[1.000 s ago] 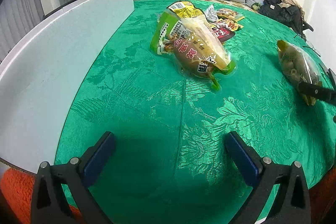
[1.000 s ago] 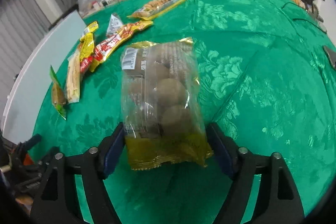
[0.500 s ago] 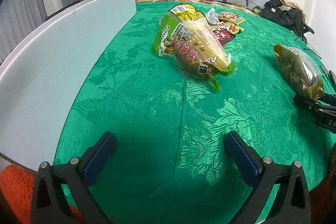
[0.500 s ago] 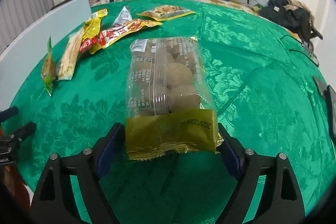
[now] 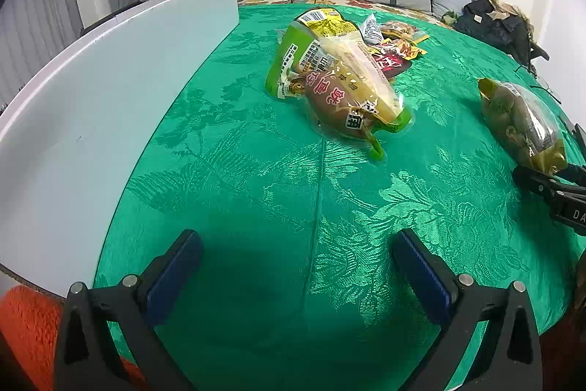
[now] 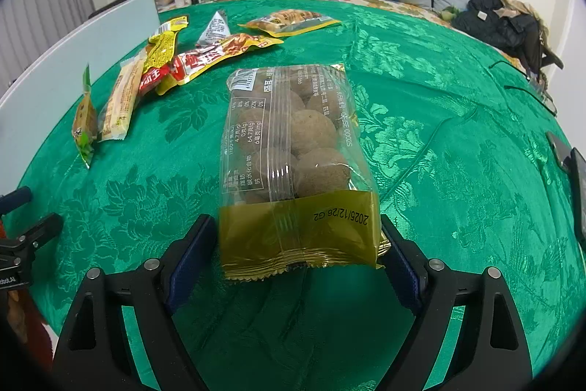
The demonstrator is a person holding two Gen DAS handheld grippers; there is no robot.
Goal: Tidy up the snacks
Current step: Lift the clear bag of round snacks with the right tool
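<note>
A clear bag of brown round snacks with a gold bottom band (image 6: 293, 149) lies flat on the green tablecloth (image 6: 439, 171). My right gripper (image 6: 296, 229) is open, its blue pads on either side of the gold band and a small gap at the left pad. The same bag (image 5: 520, 123) shows at the right of the left wrist view. My left gripper (image 5: 296, 239) hangs open over bare cloth with nothing between its fingers. A pile of snack packets (image 5: 340, 87) lies farther ahead of it.
Several loose packets lie to the left: a red and yellow one (image 6: 197, 61), a pale stick pack (image 6: 121, 101), a green one (image 6: 84, 123), and a yellow one (image 6: 289, 21) farther back. A white board (image 5: 110, 105) borders the left. A phone (image 6: 577, 185) and a cable (image 6: 527, 90) lie at the right.
The right gripper's jaws have widened off the bag, and the bag has settled flat on the cloth. The right wrist view has rolled level. My left gripper has not moved.
</note>
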